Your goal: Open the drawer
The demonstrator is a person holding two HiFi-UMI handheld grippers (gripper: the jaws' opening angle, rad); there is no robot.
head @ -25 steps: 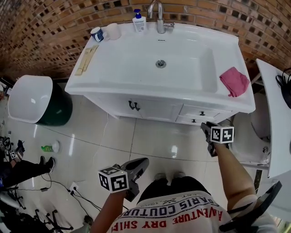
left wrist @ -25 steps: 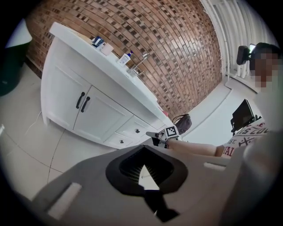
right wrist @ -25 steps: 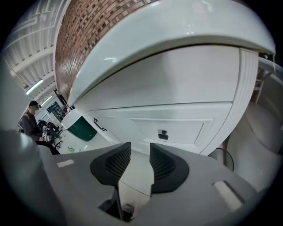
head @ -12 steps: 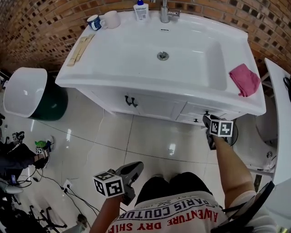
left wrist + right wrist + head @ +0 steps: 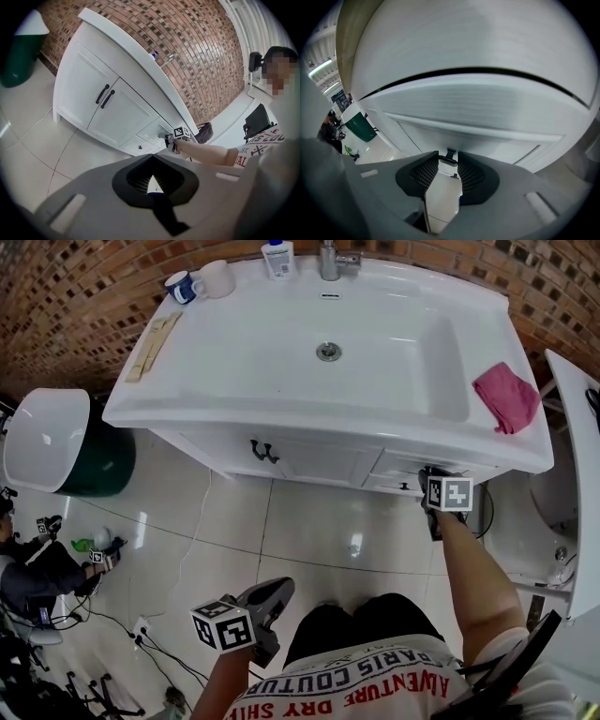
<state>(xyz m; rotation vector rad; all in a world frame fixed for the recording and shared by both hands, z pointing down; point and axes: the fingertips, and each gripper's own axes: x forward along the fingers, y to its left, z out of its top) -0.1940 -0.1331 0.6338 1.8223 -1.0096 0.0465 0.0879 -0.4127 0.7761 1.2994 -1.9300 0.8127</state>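
The white vanity (image 5: 234,442) has two small drawers at its right end. My right gripper (image 5: 428,476) is at the upper drawer (image 5: 398,464), and its jaws have just been closing. In the right gripper view the drawer's small dark knob (image 5: 449,156) sits between the tips of the right gripper (image 5: 449,159), and both pads touch it. The lower drawer's knob (image 5: 454,176) shows just beneath. My left gripper (image 5: 279,587) hangs low over the floor tiles, shut and holding nothing. From the left gripper (image 5: 153,177) I see the right gripper (image 5: 169,138) at the drawer (image 5: 155,129).
A pink cloth (image 5: 507,396) lies on the sink's right rim. A soap bottle (image 5: 277,259) and mugs (image 5: 190,283) stand at the back. The cabinet doors have dark handles (image 5: 263,451). A green bin with a white lid (image 5: 58,444) stands left. A person (image 5: 33,573) sits on the floor.
My right gripper has moved from below the drawers up to the upper drawer's knob. The left gripper has sunk lower towards the floor. The vanity now sits nearer in the head view.
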